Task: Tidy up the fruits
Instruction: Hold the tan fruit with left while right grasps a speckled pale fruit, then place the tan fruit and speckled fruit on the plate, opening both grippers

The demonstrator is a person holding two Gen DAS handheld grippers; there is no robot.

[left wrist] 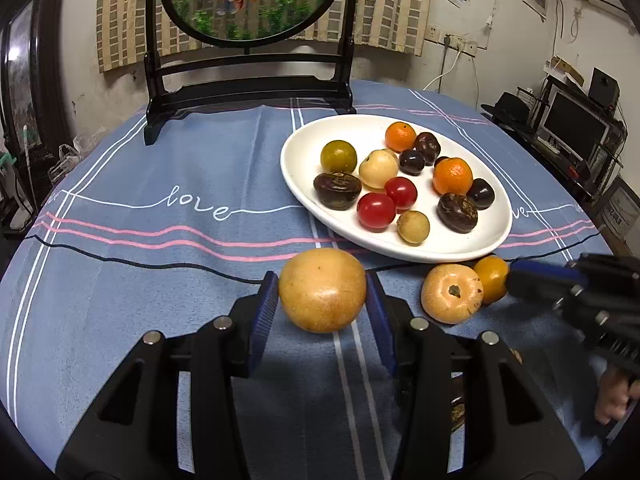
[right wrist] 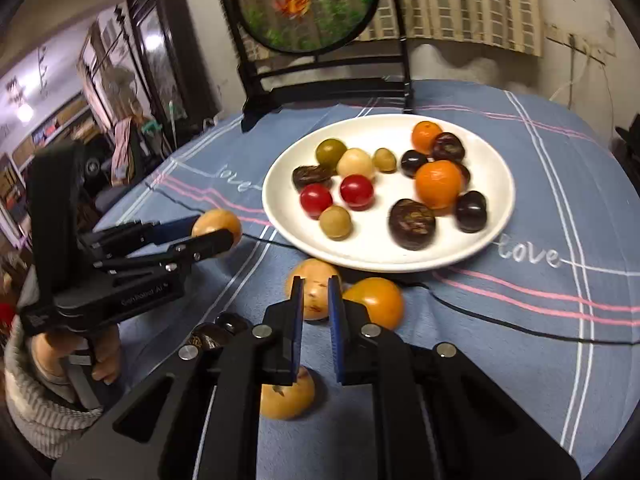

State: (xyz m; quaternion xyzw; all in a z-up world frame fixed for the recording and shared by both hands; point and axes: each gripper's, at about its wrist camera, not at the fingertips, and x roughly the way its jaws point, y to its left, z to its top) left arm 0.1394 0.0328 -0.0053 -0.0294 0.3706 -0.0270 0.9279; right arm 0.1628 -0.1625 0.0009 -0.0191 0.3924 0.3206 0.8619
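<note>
My left gripper is squeezing a big yellow fruit between its blue pads. The fruit sits just near the white plate, on the near side of it. It is round and smooth, so I think it could pop out and roll over the blue tablecloth if I tilt or jerk my hand.

My right gripper has its fingers pulled almost together, with nothing between them. Right past its tips lie a tan fruit and an orange-yellow fruit, touching each other. If I push down here, I think I could knock one away instead of picking it up.

The plate is already crowded with small fruits: red, orange, dark and pale ones. If I drop the big fruit in hard, it could bump them and send some over the rim.

Another yellow fruit lies under my right gripper, partly hidden. A thin black cable runs across the cloth near the plate. The fish picture stand is far back, out of the way.
</note>
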